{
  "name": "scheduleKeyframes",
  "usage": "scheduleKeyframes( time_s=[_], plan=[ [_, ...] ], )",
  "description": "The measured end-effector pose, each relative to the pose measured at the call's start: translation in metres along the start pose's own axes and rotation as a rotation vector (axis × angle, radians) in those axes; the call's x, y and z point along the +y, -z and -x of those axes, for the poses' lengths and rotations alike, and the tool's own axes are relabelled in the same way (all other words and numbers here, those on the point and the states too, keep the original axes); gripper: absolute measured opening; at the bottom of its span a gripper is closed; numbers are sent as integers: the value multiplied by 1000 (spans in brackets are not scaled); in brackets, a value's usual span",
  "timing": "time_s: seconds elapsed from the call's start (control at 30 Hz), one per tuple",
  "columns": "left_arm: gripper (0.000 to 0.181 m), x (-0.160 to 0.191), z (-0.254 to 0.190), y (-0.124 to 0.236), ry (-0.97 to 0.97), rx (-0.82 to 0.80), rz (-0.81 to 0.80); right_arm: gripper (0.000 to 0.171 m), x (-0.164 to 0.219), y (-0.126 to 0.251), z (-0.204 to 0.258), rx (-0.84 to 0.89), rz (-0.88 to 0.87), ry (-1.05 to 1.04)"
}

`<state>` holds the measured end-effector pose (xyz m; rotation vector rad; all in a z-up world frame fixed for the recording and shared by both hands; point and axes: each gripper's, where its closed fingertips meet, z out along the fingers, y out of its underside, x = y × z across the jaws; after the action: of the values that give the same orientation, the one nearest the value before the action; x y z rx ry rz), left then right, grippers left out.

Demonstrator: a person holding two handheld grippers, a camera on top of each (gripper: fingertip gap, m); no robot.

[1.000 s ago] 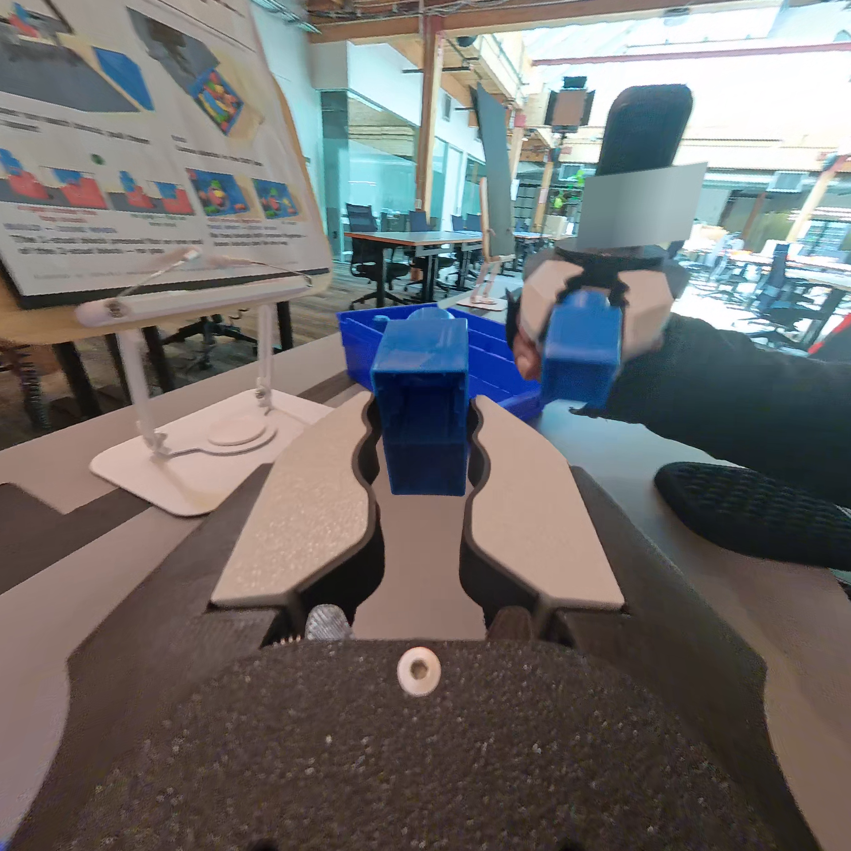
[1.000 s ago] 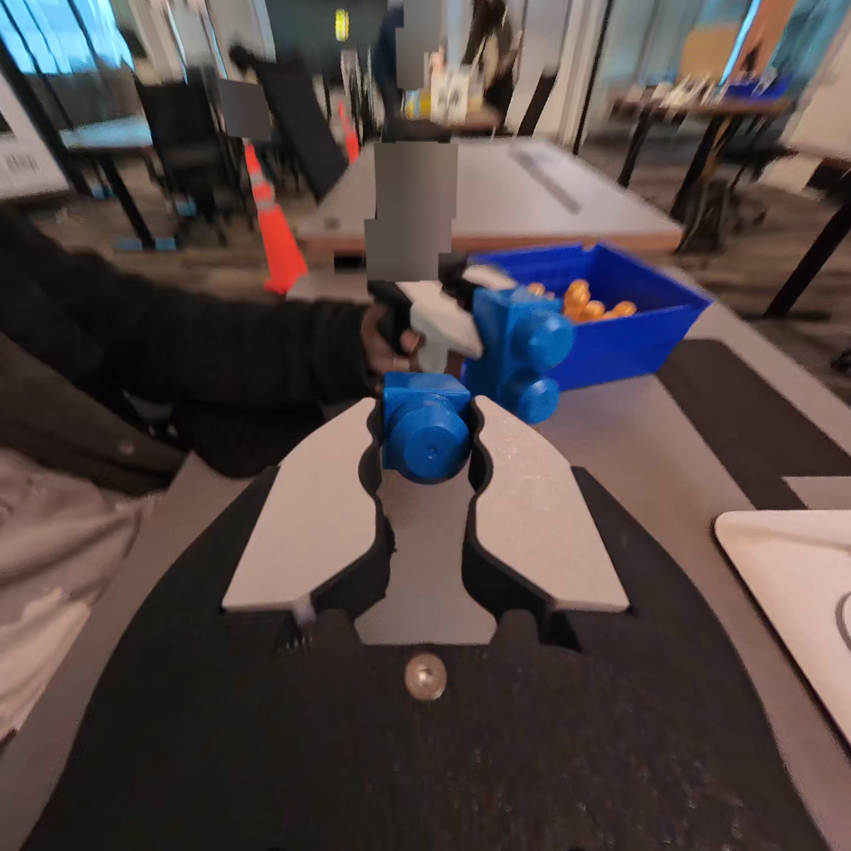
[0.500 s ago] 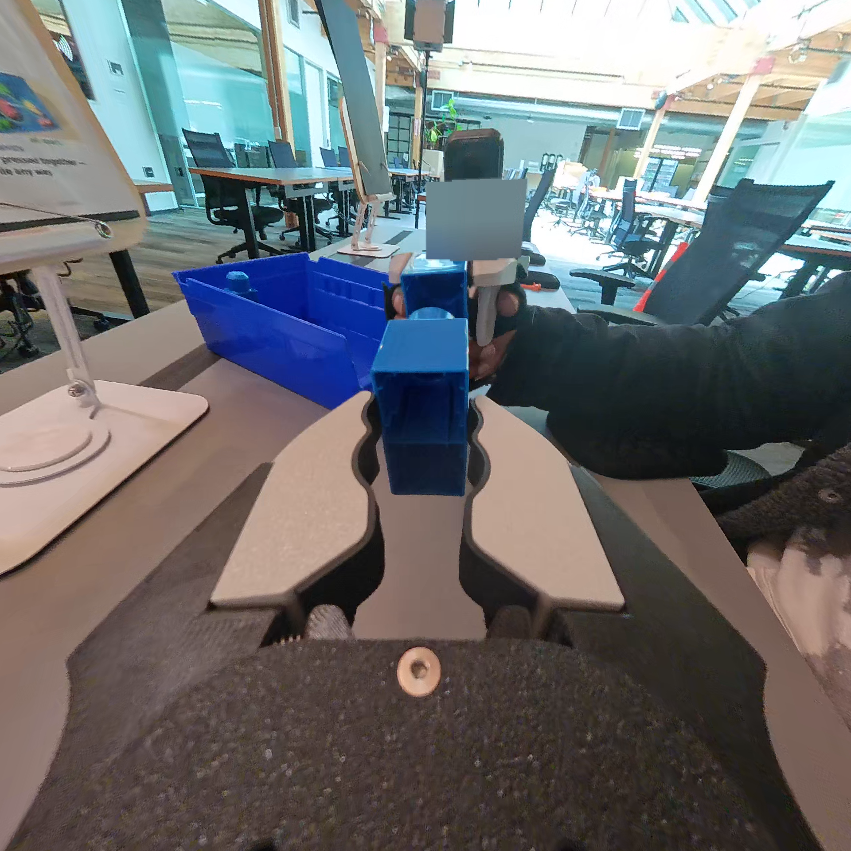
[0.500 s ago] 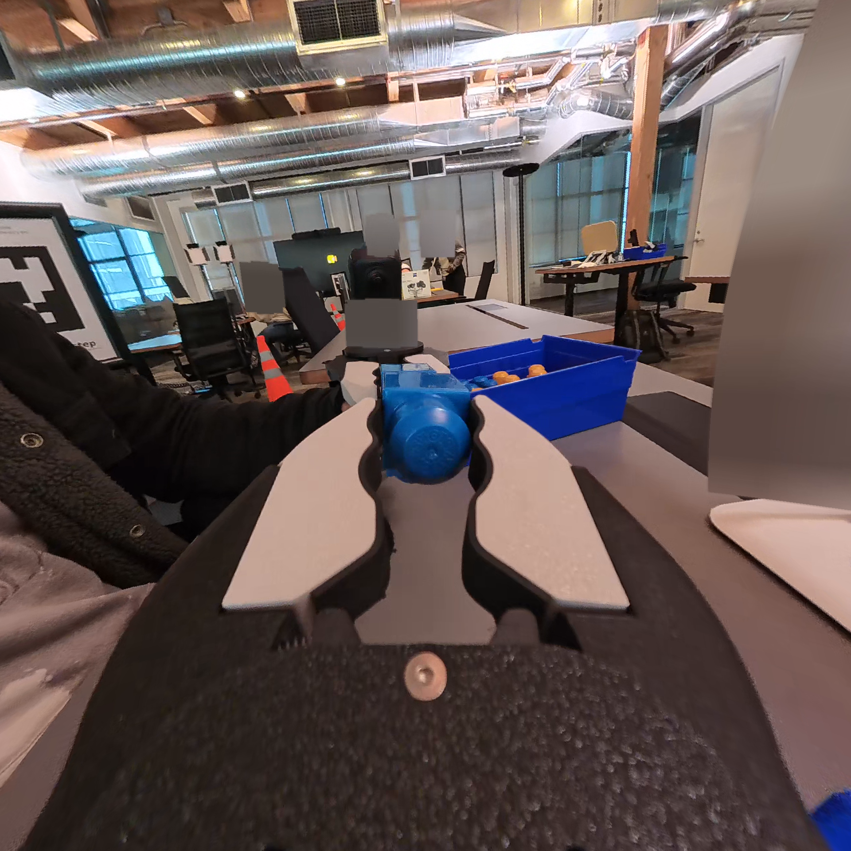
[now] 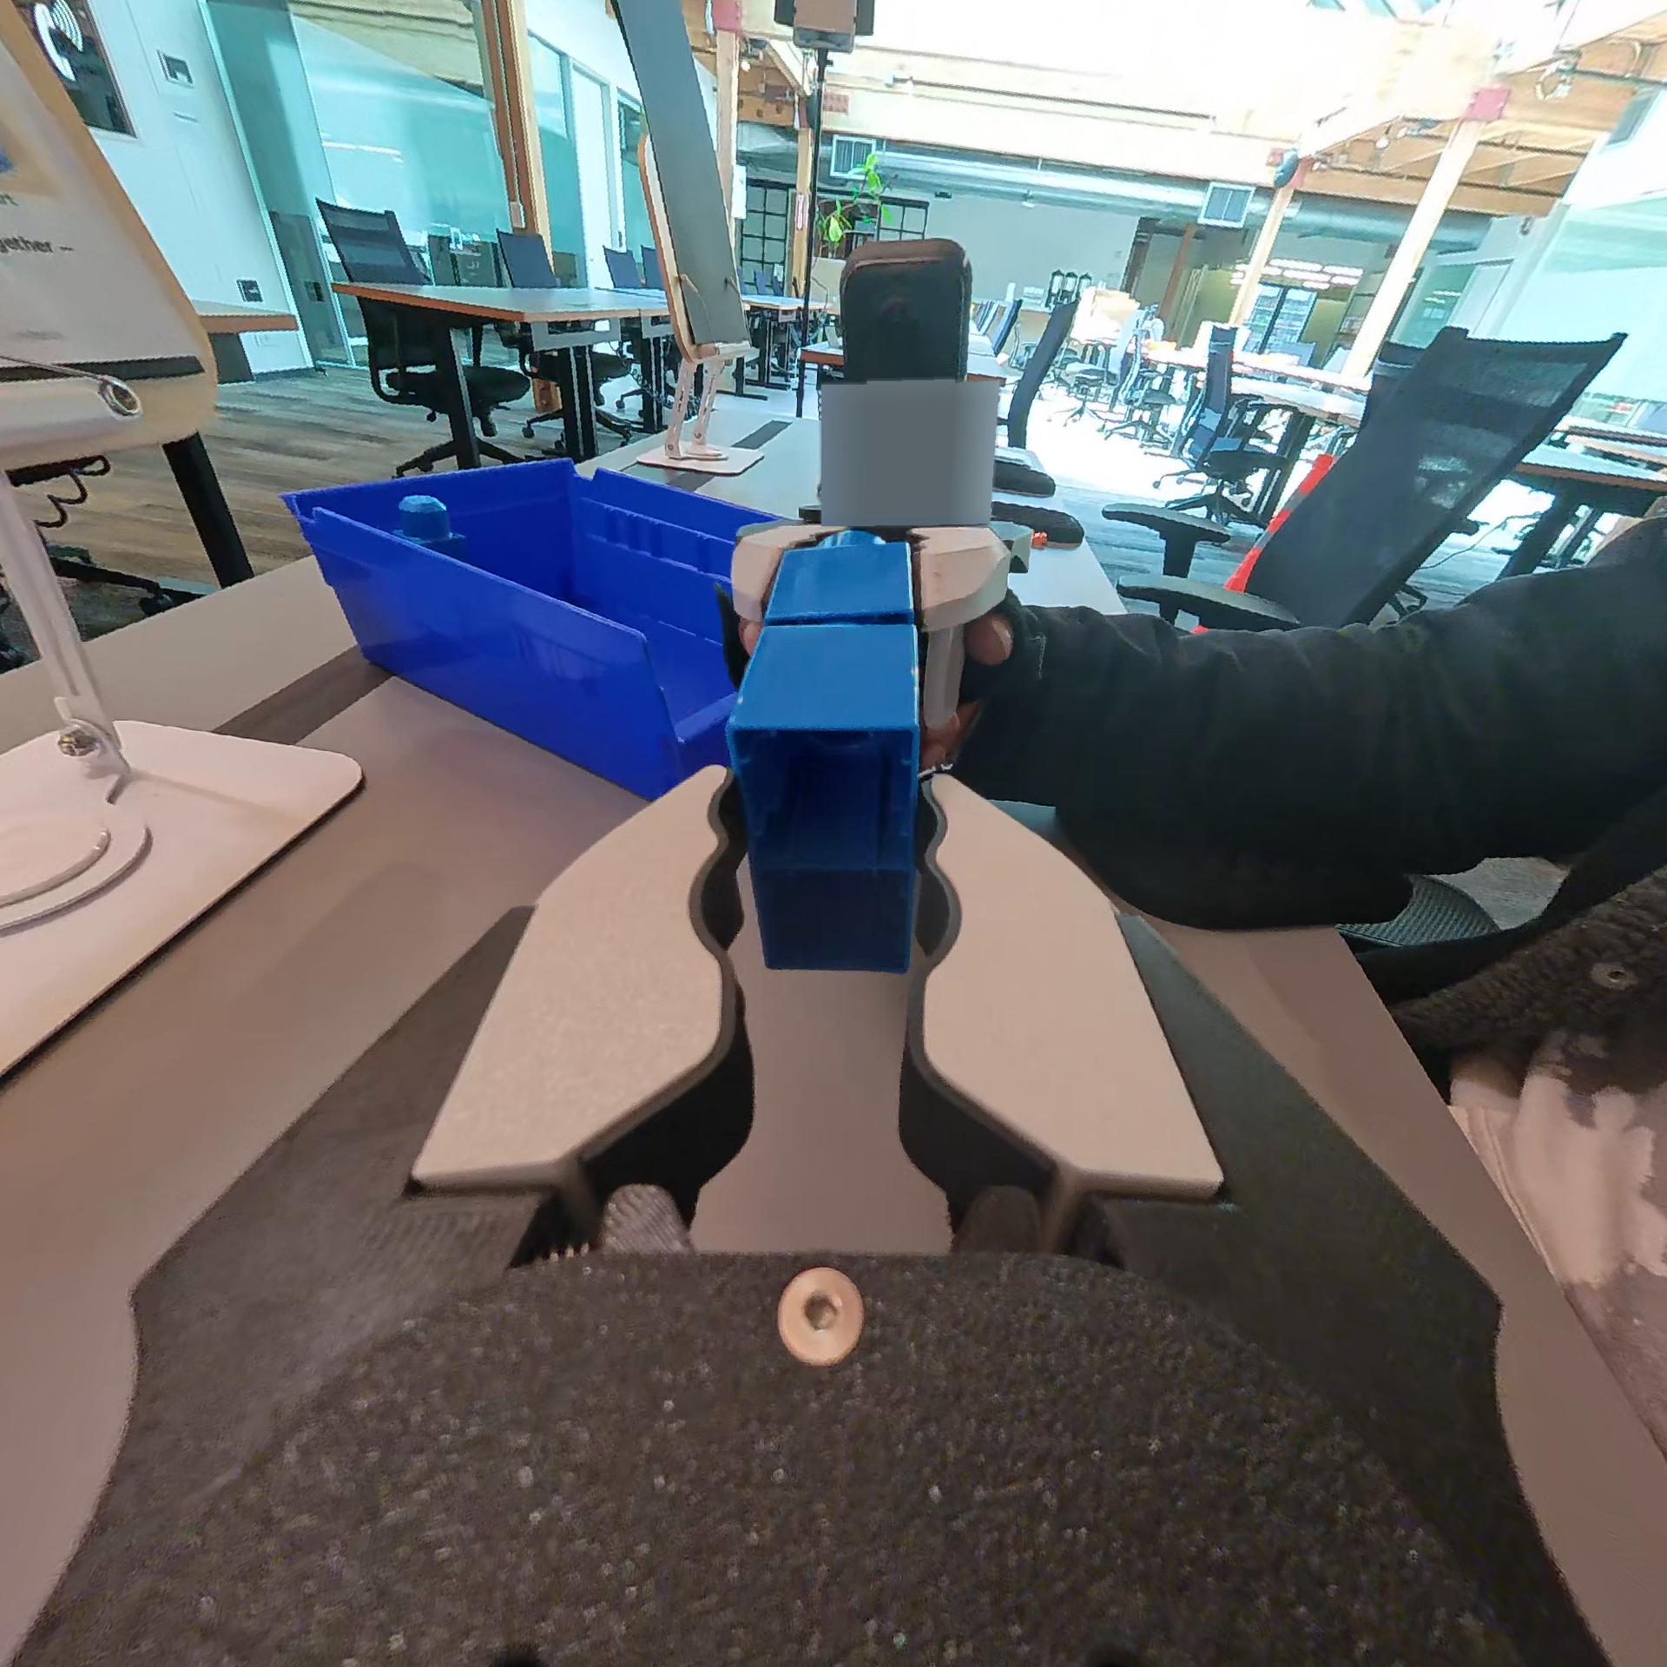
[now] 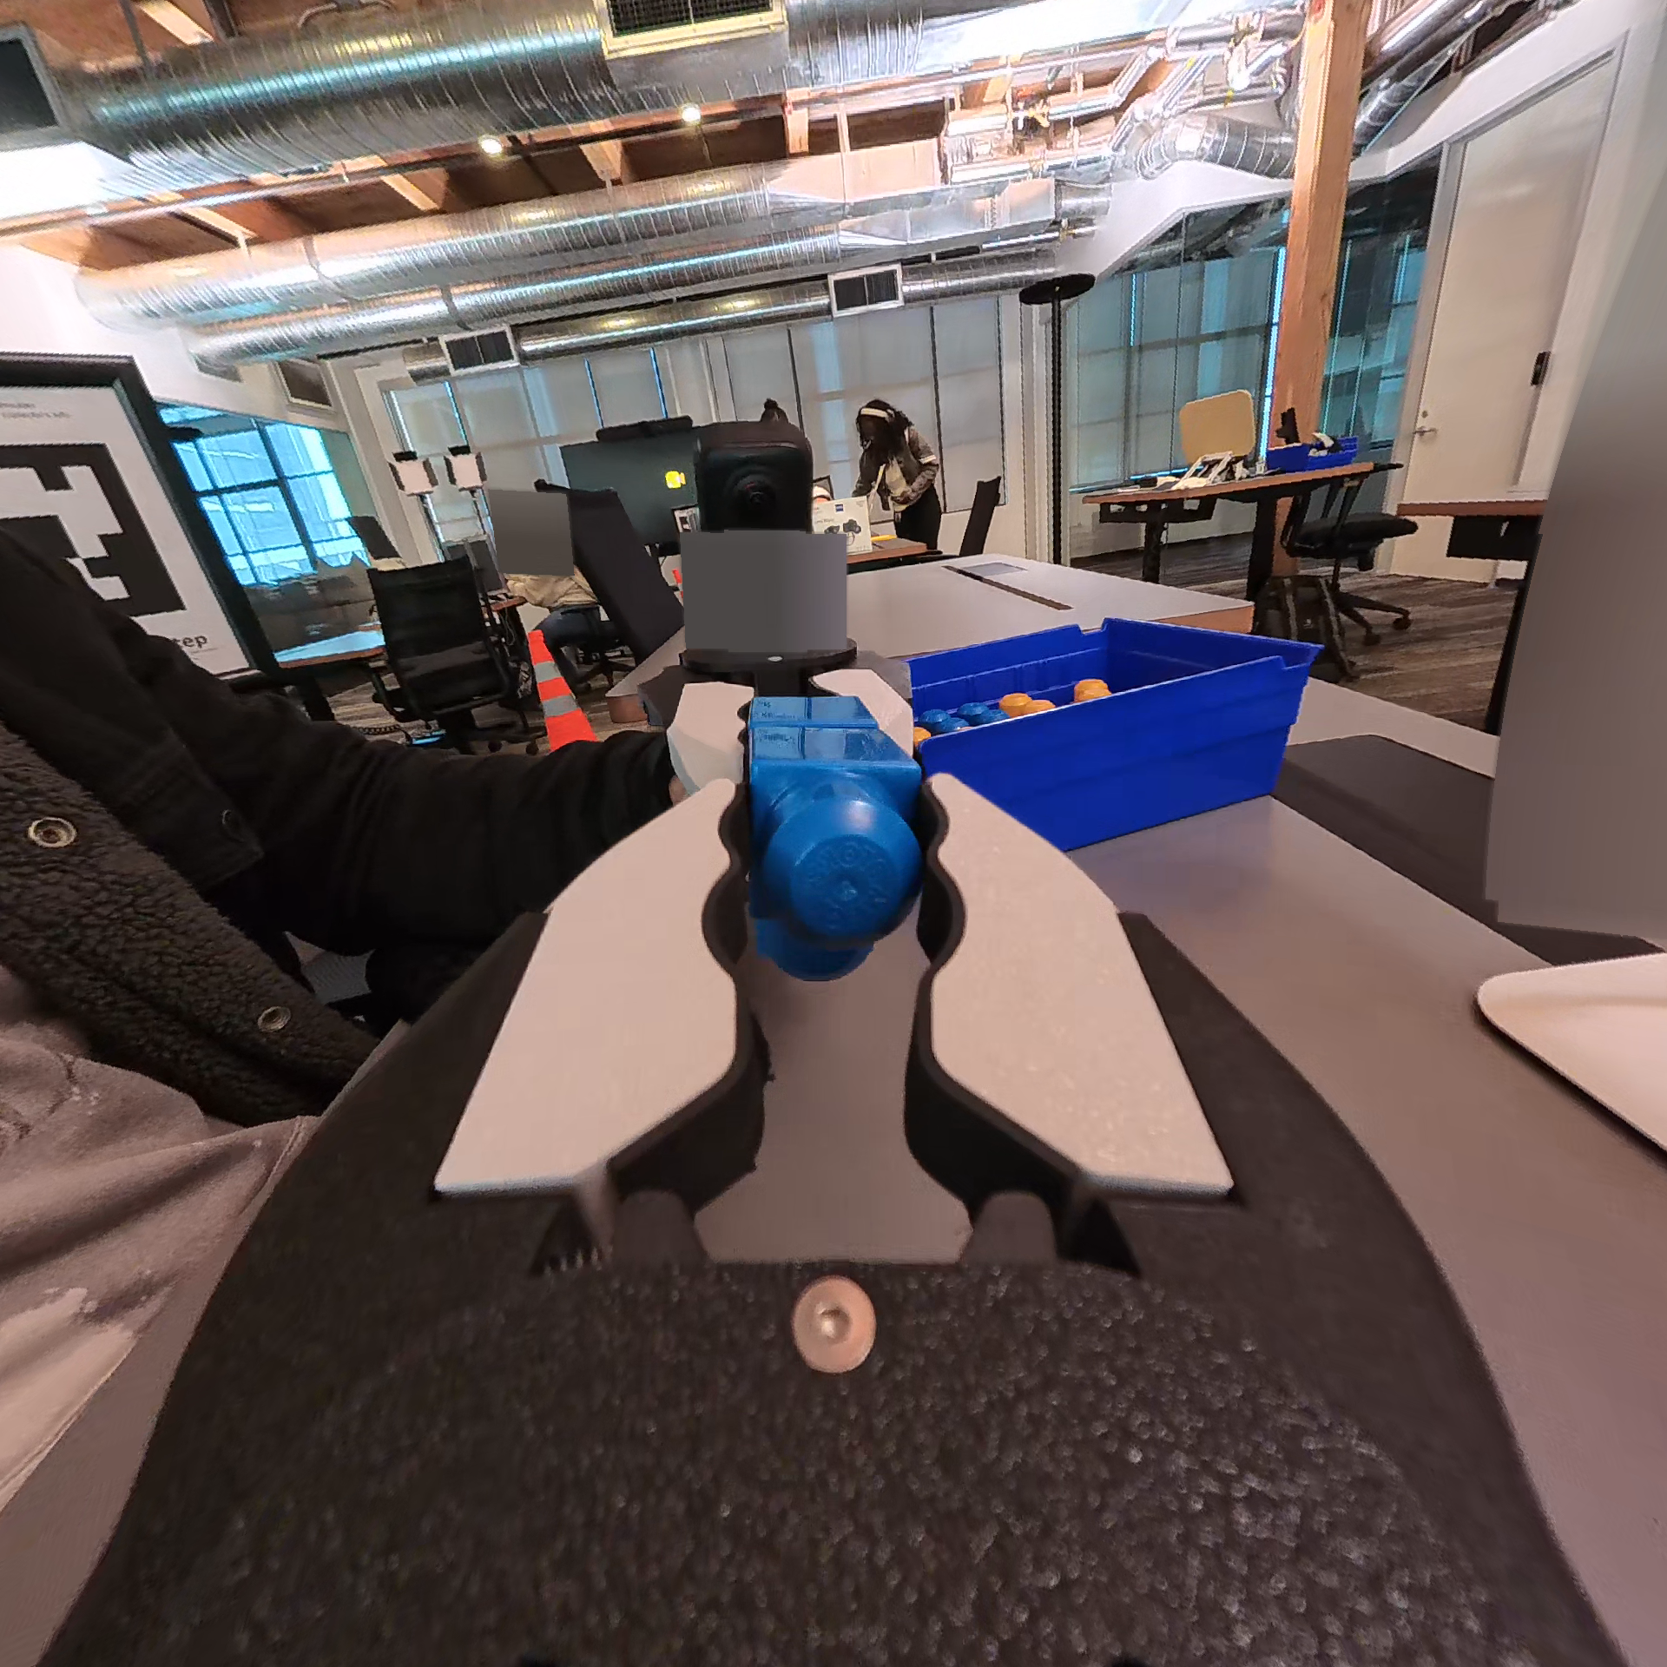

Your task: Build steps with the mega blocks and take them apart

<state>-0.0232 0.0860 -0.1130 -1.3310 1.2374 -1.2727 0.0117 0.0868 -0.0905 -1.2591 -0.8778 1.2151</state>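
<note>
My left gripper (image 5: 825, 789) is shut on a blue mega block (image 5: 825, 866) whose hollow underside faces the camera. Just beyond it, my right gripper (image 5: 861, 564) faces me, shut on a second blue block (image 5: 839, 586); the two blocks meet end to end above the grey table (image 5: 505, 839). In the right wrist view, my right gripper (image 6: 830, 794) is shut on its blue block (image 6: 834, 857), studs toward the camera. The left gripper (image 6: 794, 713) holds its block (image 6: 812, 722) right behind it. The joint between the blocks is hidden.
A blue bin (image 5: 505, 631) stands behind the blocks; it holds a blue block (image 5: 424, 523), and the right wrist view shows blue and orange blocks (image 6: 1019, 704) in it. A white stand base (image 5: 135, 812) lies at the left. The person's dark sleeves (image 5: 1263, 749) reach across the table edge. The gap from one gripper's tips to the other's is roughly 5 cm.
Both grippers have swung to face each other. The two blue blocks, apart and side by side a second ago, now line up and meet.
</note>
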Motion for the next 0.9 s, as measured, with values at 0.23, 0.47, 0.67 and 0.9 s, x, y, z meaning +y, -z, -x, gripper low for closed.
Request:
scheduleKeyframes(
  time_s=[0.23,0.47,0.67,0.9],
  plan=[
    [36,5,-1,0,19,12,21,34,7,-3,1,-1,33,10],
    [35,19,-2,-2,40,35,76,34,17,-4,3,-5,95,46],
    [35,27,-1,-4,48,31,107,34,22,-4,2,11,134,75],
    [35,34,-1,-6,43,24,138,34,26,-3,2,21,169,100]
  ],
)
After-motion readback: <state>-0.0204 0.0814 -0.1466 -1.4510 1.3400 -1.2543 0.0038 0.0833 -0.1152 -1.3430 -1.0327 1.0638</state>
